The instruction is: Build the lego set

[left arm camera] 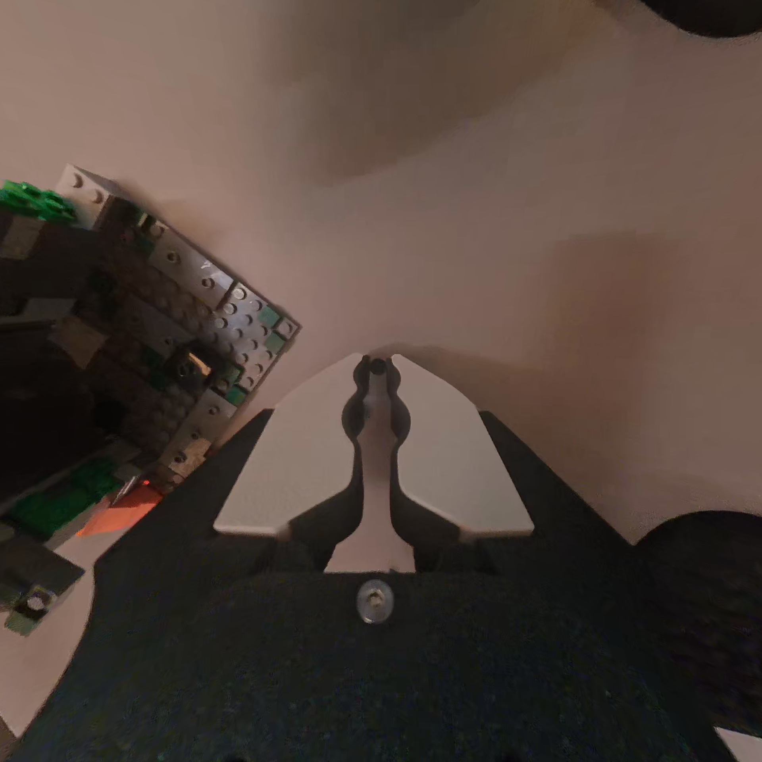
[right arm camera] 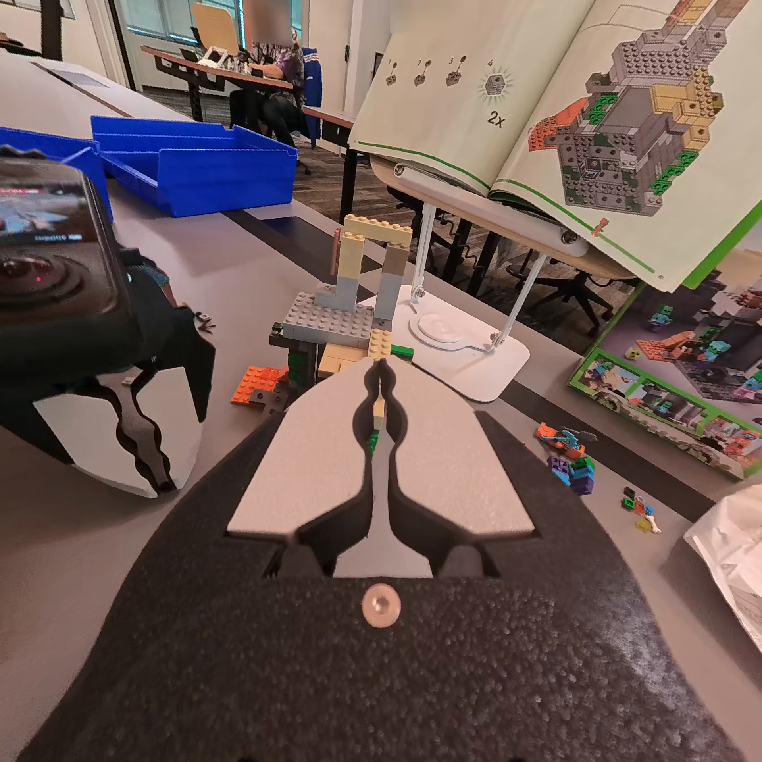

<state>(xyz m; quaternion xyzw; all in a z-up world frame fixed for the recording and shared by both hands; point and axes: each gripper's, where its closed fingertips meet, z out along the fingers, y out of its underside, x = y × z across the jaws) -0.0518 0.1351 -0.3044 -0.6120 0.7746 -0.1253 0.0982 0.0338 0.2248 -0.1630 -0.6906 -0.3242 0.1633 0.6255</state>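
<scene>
Right wrist view is showing the right gripper (right arm camera: 378,363) with jaws closing on nothing, tips just short of the brick tower (right arm camera: 350,321) straight ahead on the counter (right arm camera: 214,268), while the left gripper (left arm camera: 376,365), beside the tower, is pinching a small dark piece (left arm camera: 377,366)

**An open-plan office with a brick-building station**

The room reads as a shared office. Long grey tables (right arm camera: 231,264) run through it over patterned carpet, and at a further desk (right arm camera: 214,72) a seated person (right arm camera: 272,70) works beside a laptop, with tall windows (right arm camera: 181,20) behind and rolling office chairs (right arm camera: 577,297) nearby. The near table is set up for toy-brick assembly: blue plastic bins (right arm camera: 194,169), an open instruction booklet (right arm camera: 577,103) propped on a white stand (right arm camera: 466,354), the set's printed box (right arm camera: 680,371), a half-built brick model (right arm camera: 350,313) and loose small pieces (right arm camera: 573,462)
</scene>
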